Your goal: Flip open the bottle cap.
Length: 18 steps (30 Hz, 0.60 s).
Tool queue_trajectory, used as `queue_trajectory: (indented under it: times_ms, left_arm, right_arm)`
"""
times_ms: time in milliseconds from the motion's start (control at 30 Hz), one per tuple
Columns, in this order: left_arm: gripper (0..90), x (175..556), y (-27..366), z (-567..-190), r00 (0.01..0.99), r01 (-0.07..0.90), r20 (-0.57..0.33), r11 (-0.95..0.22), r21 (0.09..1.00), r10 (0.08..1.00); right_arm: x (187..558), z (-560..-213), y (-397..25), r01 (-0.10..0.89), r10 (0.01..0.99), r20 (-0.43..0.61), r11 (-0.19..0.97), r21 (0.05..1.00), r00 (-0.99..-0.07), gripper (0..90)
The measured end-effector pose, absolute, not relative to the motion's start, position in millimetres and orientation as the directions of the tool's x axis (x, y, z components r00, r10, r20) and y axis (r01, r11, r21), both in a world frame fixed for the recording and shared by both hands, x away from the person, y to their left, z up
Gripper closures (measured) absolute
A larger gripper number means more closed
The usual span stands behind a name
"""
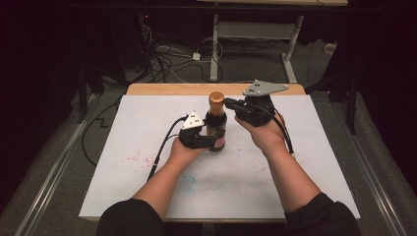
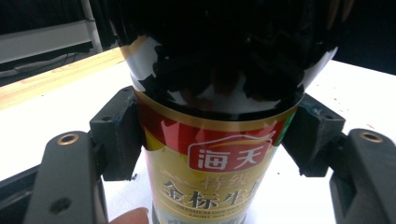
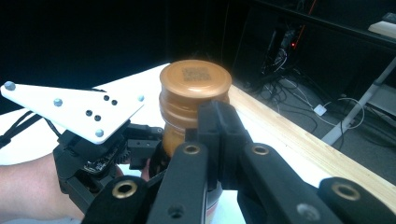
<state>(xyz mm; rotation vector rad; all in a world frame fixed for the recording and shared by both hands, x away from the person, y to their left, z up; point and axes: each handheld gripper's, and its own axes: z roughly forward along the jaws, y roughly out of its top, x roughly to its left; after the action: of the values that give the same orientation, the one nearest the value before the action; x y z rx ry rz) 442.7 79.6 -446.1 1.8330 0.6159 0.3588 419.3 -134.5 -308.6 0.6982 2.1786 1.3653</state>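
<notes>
At frame centre, the left tool point(image 1: 210, 140) clamps the sauce bottle point(image 1: 216, 129); the right tool point(image 1: 230, 104), jaws clenched, meets its cap point(image 1: 216, 99).

Dark sauce bottle point(image 2: 212, 154) showing a red and gold label, white characters 海天 sitting on a red badge at the label's centre, gold characters 金标生 running beneath at 6 o'clock, smaller Latin print below staying too blurred to read
</notes>
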Motion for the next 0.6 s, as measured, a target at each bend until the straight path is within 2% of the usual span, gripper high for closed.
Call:
queue_trajectory:
  times_ms: [600]
  left_arm:
    - [29.8, 441.8, 78.8, -445.5, 0.812, 0.232, -0.04, -0.26, 0.937, 0.582]
  right_arm:
    - [419.0, -306.7, -131.8, 0.177, 0.647, -0.123, 0.379, 0.908, -0.752, 90.0]
